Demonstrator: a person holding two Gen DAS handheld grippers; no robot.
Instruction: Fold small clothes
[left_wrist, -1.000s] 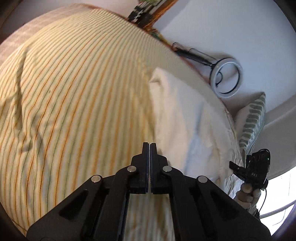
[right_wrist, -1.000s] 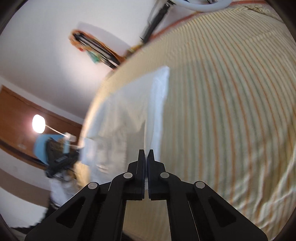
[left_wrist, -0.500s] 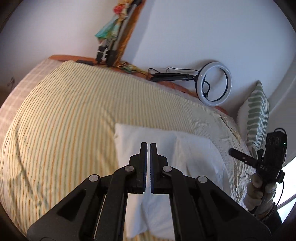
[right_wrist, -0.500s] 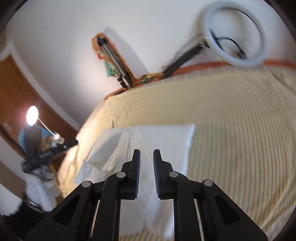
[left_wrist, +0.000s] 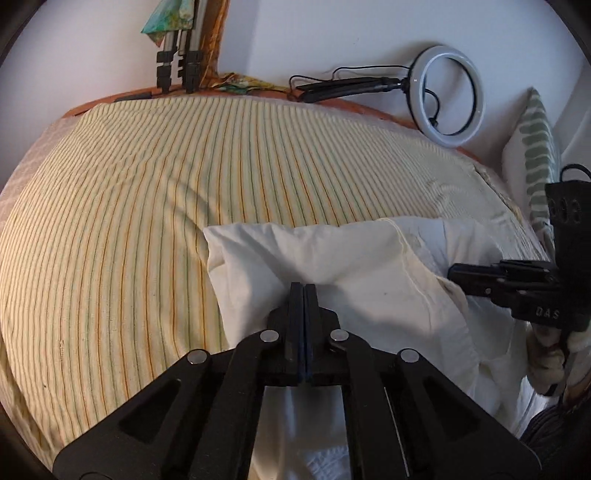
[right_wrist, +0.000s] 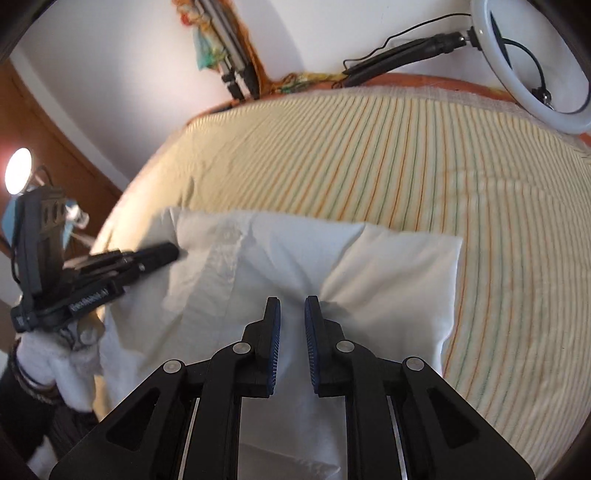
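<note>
- Broadly, a bed with a yellow striped sheet (left_wrist: 147, 229) filled both wrist views, its far edge running along a white wall.
- On the near part of that sheet lay the white garment (left_wrist: 332, 266), spread flat with its long axis running side to side across the bed; its near edge spilled over the edge of the bed toward the person.
- A ring light (left_wrist: 448, 96) on a black stand rested at the far edge, well apart from the cloth, and a green-patterned pillow (left_wrist: 535, 155) stood at the bed's right end.
- The left gripper (left_wrist: 303, 291) sat over the garment's left half, jaws pressed together; whether a pinch of fabric was caught between them could not be told.
- The right gripper (right_wrist: 292, 314) hovered over the right half, jaws parted a little with cloth lying in the gap, the pads not pressing on it; they had just been opening.
- Judging by this, each hand was nearest its own end of the garment, so the next fold probably turned on taking the ends and carrying them along or across that side-to-side axis.
</note>
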